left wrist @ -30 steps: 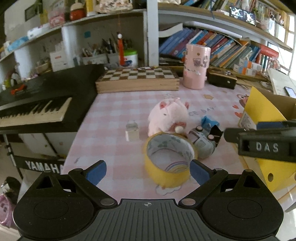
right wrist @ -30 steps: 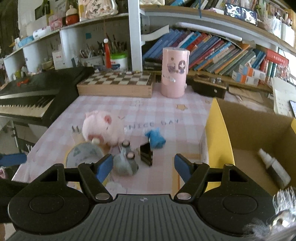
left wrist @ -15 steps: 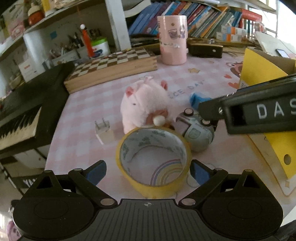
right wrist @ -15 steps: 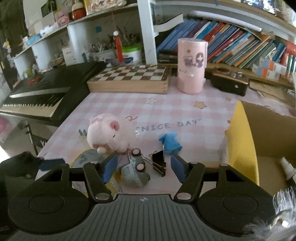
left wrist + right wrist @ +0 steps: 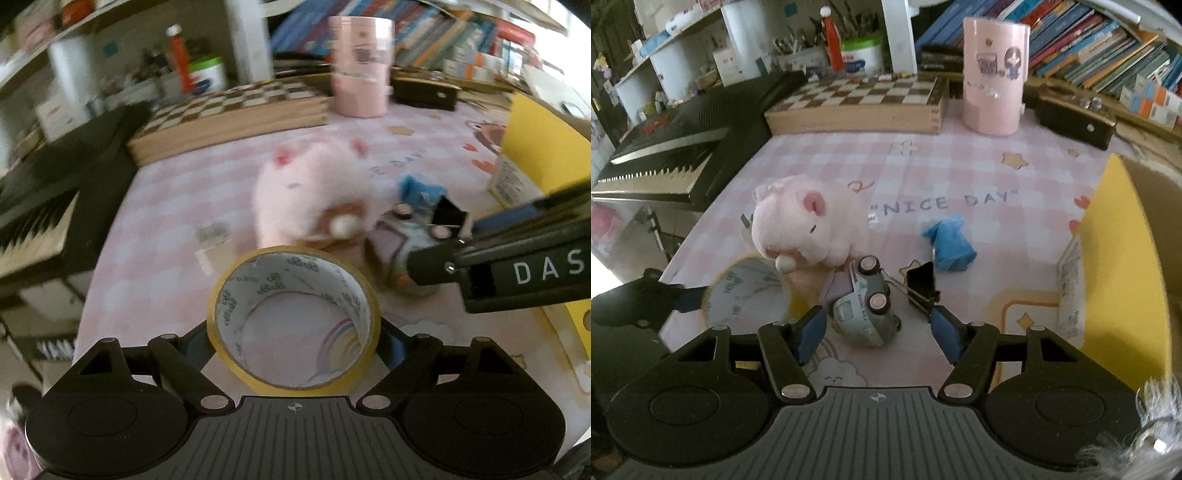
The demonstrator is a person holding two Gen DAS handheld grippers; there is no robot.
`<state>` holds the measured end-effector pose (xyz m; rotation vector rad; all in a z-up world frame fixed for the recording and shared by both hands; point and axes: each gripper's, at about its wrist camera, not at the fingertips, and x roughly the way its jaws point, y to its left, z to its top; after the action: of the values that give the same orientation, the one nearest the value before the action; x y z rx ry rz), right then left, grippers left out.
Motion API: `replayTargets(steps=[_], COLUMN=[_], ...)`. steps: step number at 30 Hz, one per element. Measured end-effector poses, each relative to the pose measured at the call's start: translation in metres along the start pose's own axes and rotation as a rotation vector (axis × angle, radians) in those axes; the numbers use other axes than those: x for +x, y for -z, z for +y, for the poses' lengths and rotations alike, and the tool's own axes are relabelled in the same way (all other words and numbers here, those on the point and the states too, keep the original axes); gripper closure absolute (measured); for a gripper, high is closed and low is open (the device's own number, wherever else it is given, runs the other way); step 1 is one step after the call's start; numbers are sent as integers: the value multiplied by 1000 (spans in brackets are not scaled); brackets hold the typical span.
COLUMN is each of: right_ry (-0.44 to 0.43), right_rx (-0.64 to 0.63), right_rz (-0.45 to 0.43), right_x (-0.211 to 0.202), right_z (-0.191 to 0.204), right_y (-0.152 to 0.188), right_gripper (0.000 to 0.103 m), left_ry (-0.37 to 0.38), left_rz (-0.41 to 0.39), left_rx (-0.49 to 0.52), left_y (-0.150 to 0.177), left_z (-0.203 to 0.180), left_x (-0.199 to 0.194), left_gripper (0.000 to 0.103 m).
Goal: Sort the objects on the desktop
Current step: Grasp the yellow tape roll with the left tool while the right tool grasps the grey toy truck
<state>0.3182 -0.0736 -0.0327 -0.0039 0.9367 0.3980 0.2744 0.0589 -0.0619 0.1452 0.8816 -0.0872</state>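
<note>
Premises: a home study or child's room. Evidence: crowded bookshelves point(image 5: 1100, 40) upper right, electronic keyboard point(image 5: 676, 136) at left, chess board point(image 5: 860, 105), pen pots on shelving, pink checked tabletop point(image 5: 960, 173) bearing a plush pig point(image 5: 801, 225).

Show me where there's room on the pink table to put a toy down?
The widest bare patch lies between the chessboard box, the pink cup and the "NICE DAY" lettering. Near the grippers it is crowded: pink plush, tape roll, toy car, binder clip and blue cloth cluster together.
</note>
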Motion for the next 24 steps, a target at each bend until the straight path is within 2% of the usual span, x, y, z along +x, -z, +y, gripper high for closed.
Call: replayTargets(steps=[7,12,13,15,18,24], right_ry=[-23,12,24,32,3,-23], right_rx=[1,-135,-167,-218,-213,-206], right_rz=[80,49,39,29,30,-26], right_x=[29,38,39,40,34,7], right_z=[2,19,22,27,27,36], right_y=[-4,-3,-2,-1,1,3], right_gripper=[45,47,57,60,61,61], left_ry=[-52,-66,-67,-66,-62,-38], left_rz=[7,-14,-21,-33,-53,-96], left_rx=[-145,-166,-165,-168,-177,-187], left_y=[7,8,8,8,9,9], left_z=[33,37,36,37,38,40], left_x=[-19,-32,-35,-40,-49,-66], left_gripper=[14,14,14,14,14,14])
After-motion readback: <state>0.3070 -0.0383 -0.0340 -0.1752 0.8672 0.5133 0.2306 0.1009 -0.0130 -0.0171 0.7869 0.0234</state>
